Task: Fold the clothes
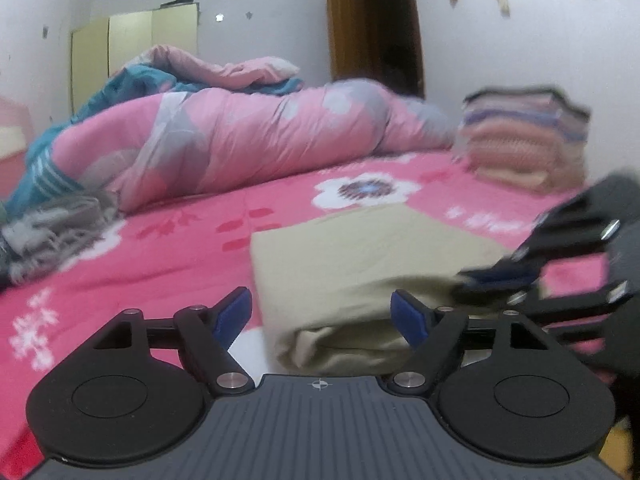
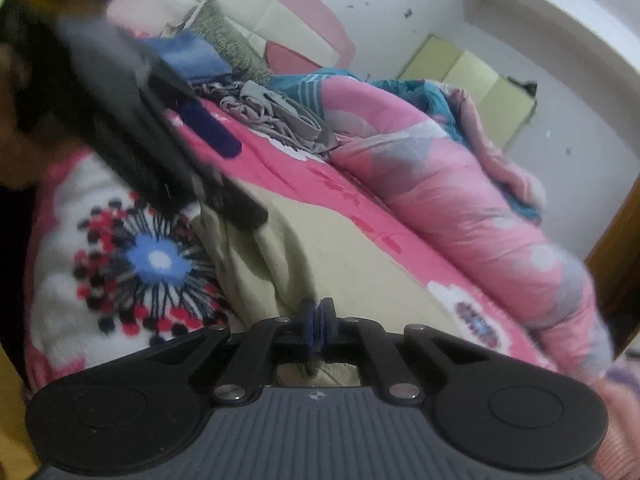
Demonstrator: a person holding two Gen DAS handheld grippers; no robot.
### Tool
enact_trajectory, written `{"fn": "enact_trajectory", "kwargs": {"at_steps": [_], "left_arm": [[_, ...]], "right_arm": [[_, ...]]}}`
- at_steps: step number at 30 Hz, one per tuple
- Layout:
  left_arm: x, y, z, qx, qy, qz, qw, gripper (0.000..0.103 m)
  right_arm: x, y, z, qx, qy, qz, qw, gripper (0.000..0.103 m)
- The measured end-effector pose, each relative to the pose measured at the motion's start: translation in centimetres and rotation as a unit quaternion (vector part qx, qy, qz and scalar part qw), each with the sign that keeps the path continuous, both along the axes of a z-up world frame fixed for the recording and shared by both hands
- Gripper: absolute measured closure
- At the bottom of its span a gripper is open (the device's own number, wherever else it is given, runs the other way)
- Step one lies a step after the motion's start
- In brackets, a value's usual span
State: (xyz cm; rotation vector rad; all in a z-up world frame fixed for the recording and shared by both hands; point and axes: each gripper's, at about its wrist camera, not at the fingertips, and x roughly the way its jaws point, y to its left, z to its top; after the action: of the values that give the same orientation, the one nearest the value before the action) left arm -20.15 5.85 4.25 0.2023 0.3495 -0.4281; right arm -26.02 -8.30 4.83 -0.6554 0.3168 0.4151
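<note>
Beige garment x1: right tool clamped on it, left tool apart.

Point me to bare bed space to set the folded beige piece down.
Free: pink sheet between the beige garment and the rolled quilt, and left of the garment. Crowded: folded stack far right, grey clothes heap far left.
</note>
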Motion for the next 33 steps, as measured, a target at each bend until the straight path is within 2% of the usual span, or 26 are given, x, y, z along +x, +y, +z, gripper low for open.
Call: {"fn": "enact_trajectory", "kwargs": {"at_steps": [3, 4, 7, 10, 12, 13, 14, 16, 17, 20, 25, 28, 31, 33], "left_arm": [[0.5, -0.2, -0.1, 0.019, -0.004, 0.005, 0.9998, 0.027], [0.5, 0.0, 0.0, 0.019, -0.005, 0.006, 0.9998, 0.027], [0.3, 0.6, 0.0, 0.022, -0.008, 0.015, 0.9996, 0.026], [0.2, 1.1, -0.1, 0.018, -0.005, 0.020, 0.9996, 0.026], [0.2, 1.2, -0.2, 0.016, -0.004, 0.021, 0.9996, 0.026], [0.2, 1.2, -0.3, 0.017, -0.004, 0.022, 0.9996, 0.026], [0.2, 1.3, -0.4, 0.017, -0.005, 0.022, 0.9996, 0.026], [0.4, 1.5, -0.6, 0.017, -0.002, 0.026, 0.9995, 0.026], [0.6, 1.7, -0.7, 0.015, 0.002, 0.029, 0.9995, 0.026], [1.1, 2.7, -1.0, -0.013, 0.026, 0.034, 0.9990, 0.026], [0.5, 4.4, -0.5, -0.032, 0.046, 0.034, 0.9978, 0.026], [-0.5, 6.4, 0.6, -0.090, 0.061, 0.015, 0.9940, 0.025], [-0.4, 6.6, 1.8, -0.140, 0.051, 0.015, 0.9887, 0.021], [0.6, 4.8, 1.7, -0.129, 0.052, 0.010, 0.9902, 0.020]], "right_arm": [[0.9, -0.6, 1.6, 0.040, 0.031, 0.019, 0.999, 0.074], [1.2, -0.8, 2.1, 0.054, 0.040, 0.027, 0.997, 0.071], [2.4, -1.2, 3.5, 0.085, 0.070, 0.050, 0.993, 0.070], [4.3, -0.7, 3.6, 0.081, 0.101, 0.067, 0.989, 0.070], [5.4, 0.1, 3.0, 0.058, 0.114, 0.067, 0.990, 0.074], [5.2, 0.4, 3.0, 0.050, 0.099, 0.064, 0.992, 0.085], [5.0, 0.7, 3.0, 0.041, 0.084, 0.061, 0.994, 0.091], [4.6, 1.3, 3.0, 0.025, 0.053, 0.055, 0.997, 0.097], [4.3, 1.7, 2.9, 0.014, 0.035, 0.052, 0.998, 0.097], [2.0, 3.3, 0.2, -0.077, -0.040, 0.055, 0.995, 0.097], [0.2, 5.1, -4.5, -0.208, -0.126, 0.068, 0.968, 0.097], [0.1, 5.2, -5.0, -0.221, -0.142, 0.068, 0.962, 0.097], [-0.3, 5.4, -5.8, -0.241, -0.157, 0.072, 0.955, 0.097], [-0.4, 5.5, -6.0, -0.240, -0.159, 0.067, 0.955, 0.097]]}}
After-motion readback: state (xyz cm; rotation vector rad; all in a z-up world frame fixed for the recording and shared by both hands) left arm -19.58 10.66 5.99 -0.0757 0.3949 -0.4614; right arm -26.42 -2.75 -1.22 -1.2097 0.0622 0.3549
